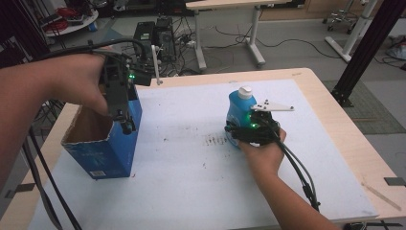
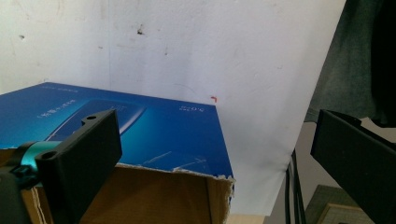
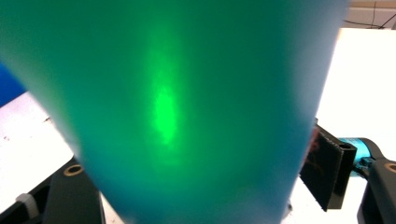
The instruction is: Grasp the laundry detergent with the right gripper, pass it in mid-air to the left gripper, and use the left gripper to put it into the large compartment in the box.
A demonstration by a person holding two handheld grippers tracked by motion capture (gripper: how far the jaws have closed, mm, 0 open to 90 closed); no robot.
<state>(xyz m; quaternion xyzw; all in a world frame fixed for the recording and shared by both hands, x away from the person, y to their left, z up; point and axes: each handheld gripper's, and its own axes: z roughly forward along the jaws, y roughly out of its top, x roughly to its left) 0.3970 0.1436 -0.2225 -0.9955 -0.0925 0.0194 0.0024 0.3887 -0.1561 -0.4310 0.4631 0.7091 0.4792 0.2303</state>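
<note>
My right tongs (image 1: 238,130) hug the blue bottle (image 1: 238,106) standing on the desk (image 1: 191,158); my left tongs (image 1: 125,122) hang released at the box (image 1: 115,143) rim.

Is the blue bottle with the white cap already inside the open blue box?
No, the blue bottle stands upright on the white table cover, well apart from the blue box at the left.
</note>
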